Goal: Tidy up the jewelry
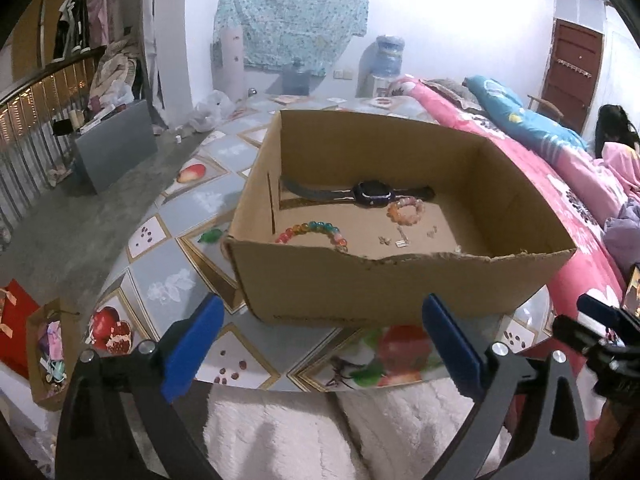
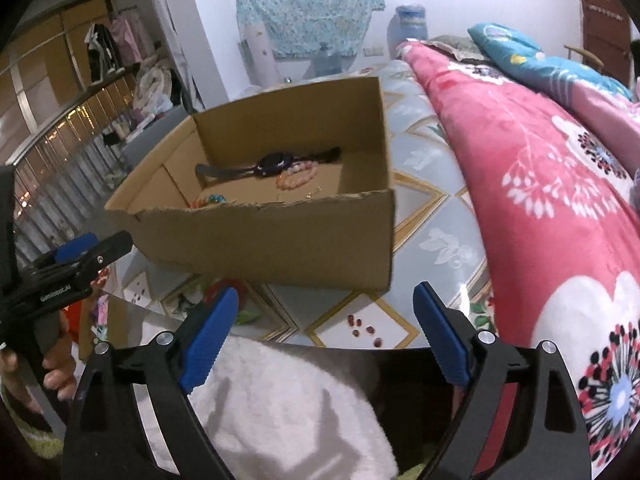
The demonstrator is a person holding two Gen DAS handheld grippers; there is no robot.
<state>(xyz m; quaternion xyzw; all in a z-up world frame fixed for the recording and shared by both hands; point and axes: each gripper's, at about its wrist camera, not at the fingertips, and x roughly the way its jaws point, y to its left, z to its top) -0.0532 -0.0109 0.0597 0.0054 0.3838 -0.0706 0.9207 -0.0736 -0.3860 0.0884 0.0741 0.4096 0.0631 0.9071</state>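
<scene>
A cardboard box (image 1: 400, 280) is set near the desk's (image 1: 168, 280) front edge, close to its right edge. Inside lie a watch (image 1: 370, 194) and two bead bracelets (image 1: 316, 232). Both the left claw (image 1: 320, 344) and the right claw (image 2: 320, 332) are spread wide, nothing between them.

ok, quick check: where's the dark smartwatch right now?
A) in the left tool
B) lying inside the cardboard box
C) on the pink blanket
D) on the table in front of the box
B: the smartwatch lies flat on the floor of the cardboard box near its far wall, with the beaded bracelets beside it; both tools stand open and empty in front of the box.
</scene>
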